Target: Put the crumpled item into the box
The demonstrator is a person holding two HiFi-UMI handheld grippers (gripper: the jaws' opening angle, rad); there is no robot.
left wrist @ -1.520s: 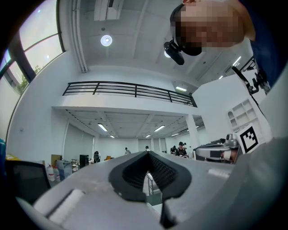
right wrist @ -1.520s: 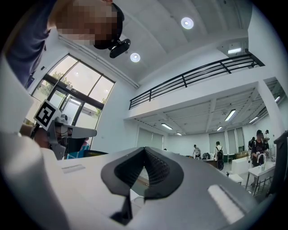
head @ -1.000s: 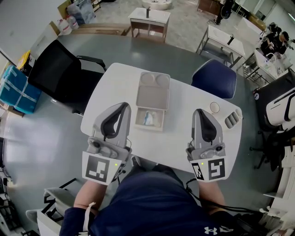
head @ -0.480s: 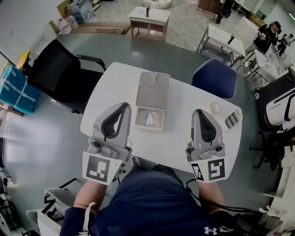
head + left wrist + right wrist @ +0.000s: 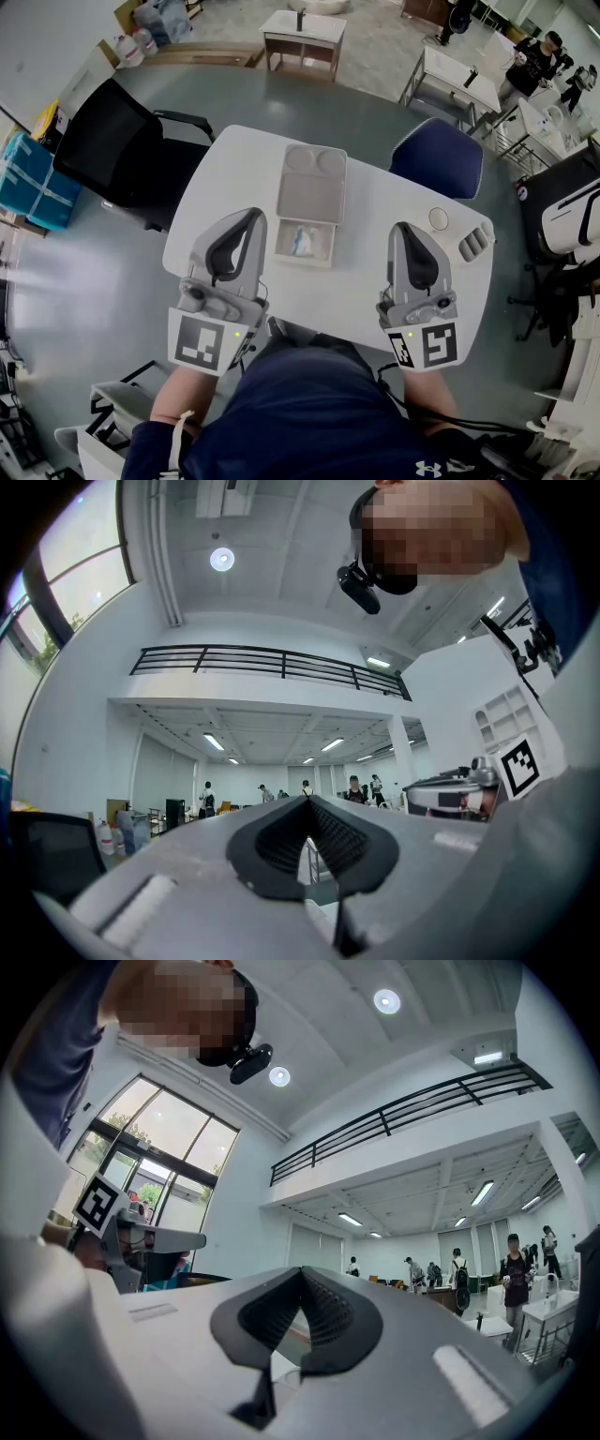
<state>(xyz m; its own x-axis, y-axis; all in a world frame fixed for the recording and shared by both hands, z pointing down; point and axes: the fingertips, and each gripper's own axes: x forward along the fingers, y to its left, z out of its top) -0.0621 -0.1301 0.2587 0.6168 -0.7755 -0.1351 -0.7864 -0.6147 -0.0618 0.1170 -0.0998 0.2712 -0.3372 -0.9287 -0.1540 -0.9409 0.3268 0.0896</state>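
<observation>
A small open box point(image 5: 306, 243) sits mid-table with a crumpled white and blue item point(image 5: 301, 241) inside it. Its grey lid or tray point(image 5: 311, 184) with two round hollows lies just beyond it. My left gripper point(image 5: 251, 217) rests at the box's left, jaws shut with nothing between them. My right gripper point(image 5: 405, 228) rests to the box's right, also shut and empty. Both point away from me, level with the tabletop. In the left gripper view the left gripper point(image 5: 306, 801) has its tips meeting, and in the right gripper view the right gripper point(image 5: 302, 1271) does too.
The white table point(image 5: 234, 178) has a round disc point(image 5: 437, 218) and a grey ribbed piece point(image 5: 472, 243) at its right edge. A black chair point(image 5: 112, 150) stands left, a blue chair point(image 5: 437, 159) behind right. People stand in the far room.
</observation>
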